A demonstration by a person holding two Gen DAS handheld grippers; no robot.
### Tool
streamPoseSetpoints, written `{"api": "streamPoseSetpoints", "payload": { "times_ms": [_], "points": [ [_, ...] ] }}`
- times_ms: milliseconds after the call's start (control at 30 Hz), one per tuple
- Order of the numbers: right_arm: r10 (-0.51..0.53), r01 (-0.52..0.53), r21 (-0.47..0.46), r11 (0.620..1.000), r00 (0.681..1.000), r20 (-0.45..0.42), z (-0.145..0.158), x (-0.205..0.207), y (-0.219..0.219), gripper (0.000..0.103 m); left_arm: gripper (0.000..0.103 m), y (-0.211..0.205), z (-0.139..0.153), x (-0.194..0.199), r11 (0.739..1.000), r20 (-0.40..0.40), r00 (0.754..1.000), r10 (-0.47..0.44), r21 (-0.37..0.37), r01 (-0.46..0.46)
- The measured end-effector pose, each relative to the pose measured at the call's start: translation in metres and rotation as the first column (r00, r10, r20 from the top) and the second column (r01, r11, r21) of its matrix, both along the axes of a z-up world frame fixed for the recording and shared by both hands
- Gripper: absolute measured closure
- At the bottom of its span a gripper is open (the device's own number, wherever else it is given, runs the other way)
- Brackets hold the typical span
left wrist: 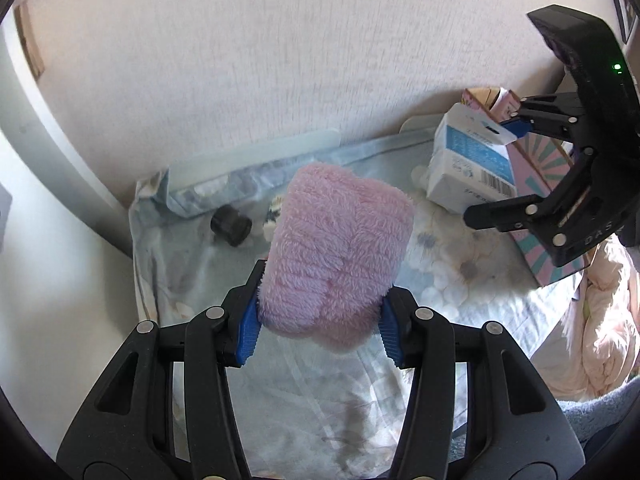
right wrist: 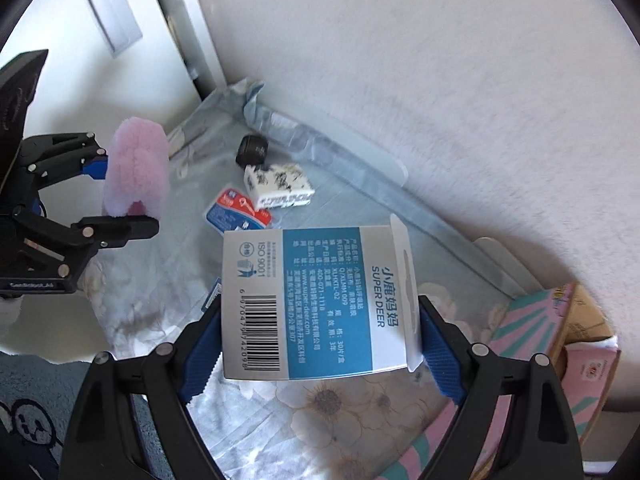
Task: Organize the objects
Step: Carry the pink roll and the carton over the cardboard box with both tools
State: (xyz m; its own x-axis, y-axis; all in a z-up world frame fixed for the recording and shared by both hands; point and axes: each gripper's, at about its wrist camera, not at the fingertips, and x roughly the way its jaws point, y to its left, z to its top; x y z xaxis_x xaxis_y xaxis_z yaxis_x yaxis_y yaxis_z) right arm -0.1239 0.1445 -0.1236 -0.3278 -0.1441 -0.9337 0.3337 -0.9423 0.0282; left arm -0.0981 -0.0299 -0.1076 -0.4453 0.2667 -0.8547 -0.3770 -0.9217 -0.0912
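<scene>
A pink fluffy rolled cloth (left wrist: 340, 240) hangs above the floral bed sheet (left wrist: 304, 408), pinched at its lower end by my left gripper (left wrist: 324, 296), which is shut on it. From the right wrist view the same cloth (right wrist: 138, 168) stands upright in the left gripper (right wrist: 118, 200). My right gripper (right wrist: 320, 312) is shut on a white and blue carton (right wrist: 320, 300) with a barcode, held clear of the sheet. In the left wrist view the carton (left wrist: 468, 164) sits between the right gripper's (left wrist: 494, 168) fingers at the upper right.
On the sheet lie a small black cylinder (right wrist: 251, 151), a white patterned box (right wrist: 280, 186) and a red and blue packet (right wrist: 236, 212). A pink and teal cardboard box (right wrist: 560, 340) stands at the right by the wall. A pink quilt (left wrist: 600, 320) lies beyond it.
</scene>
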Motion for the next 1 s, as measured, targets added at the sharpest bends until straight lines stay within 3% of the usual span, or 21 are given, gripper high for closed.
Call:
{"api": "streamPoseSetpoints", "payload": {
  "times_ms": [467,733,1000],
  "points": [
    [-0.194,0.19,-0.046,0.981,0.976,-0.102,0.075,0.02,0.071,0.017,0.057,0.065,0.054,-0.048,0.991,-0.066,0.989,-0.13,-0.012,0.13],
    [-0.351,0.346,-0.065,0.936,0.928,-0.125,0.092,0.053,0.129,0.017,0.057,0.137,0.068,-0.077,0.966,-0.084,0.962,-0.26,-0.037,0.258],
    [-0.494,0.49,-0.062,0.87,0.862,-0.112,0.084,0.092,0.176,0.017,0.057,0.231,0.064,-0.097,0.916,-0.061,0.914,-0.4,-0.04,0.399]
  ]
}}
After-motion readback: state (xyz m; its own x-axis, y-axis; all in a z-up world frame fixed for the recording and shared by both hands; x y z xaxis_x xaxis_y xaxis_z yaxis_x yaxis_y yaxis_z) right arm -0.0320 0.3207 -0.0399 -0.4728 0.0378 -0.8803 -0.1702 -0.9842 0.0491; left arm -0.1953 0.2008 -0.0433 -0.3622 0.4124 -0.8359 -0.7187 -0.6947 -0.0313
